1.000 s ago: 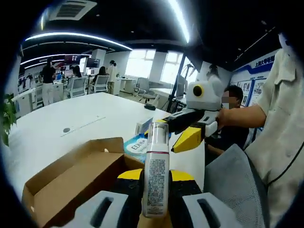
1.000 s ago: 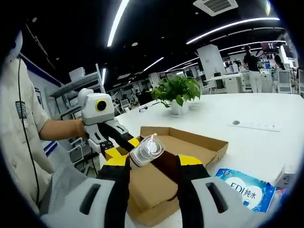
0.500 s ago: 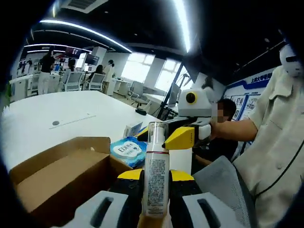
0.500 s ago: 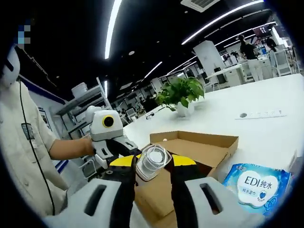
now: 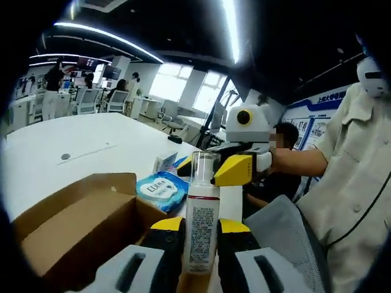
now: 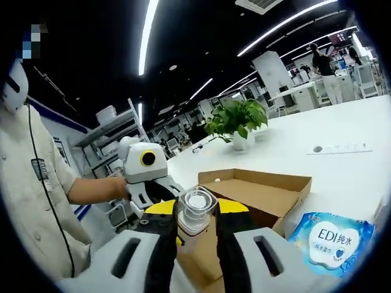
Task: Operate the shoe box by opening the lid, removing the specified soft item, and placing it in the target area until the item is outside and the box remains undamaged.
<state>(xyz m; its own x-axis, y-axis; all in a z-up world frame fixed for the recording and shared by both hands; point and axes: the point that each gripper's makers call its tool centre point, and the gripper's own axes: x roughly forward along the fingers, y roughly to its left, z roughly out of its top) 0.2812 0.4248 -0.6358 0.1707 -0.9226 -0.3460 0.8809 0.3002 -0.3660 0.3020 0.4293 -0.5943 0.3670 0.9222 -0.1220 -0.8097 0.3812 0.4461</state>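
Observation:
My left gripper is shut on a white bottle with a printed label and a clear cap, held upright above the open brown shoe box. The right gripper comes in from the right, its yellow jaws at the cap. In the right gripper view the clear cap is seen end-on, and my right gripper has its jaws pressed against both sides of it. The left gripper stands just behind. The open shoe box lies beyond on the white table.
A blue pack of wipes lies by the box on the white table, with a small carton behind it; the wipes pack also lies beside the box. A potted plant stands further back. A person in a pale shirt and a grey chair are close by.
The right gripper's jaws have narrowed onto the bottle's cap, and that gripper has come closer to the bottle's top. The left gripper keeps its hold; both views have shifted a little.

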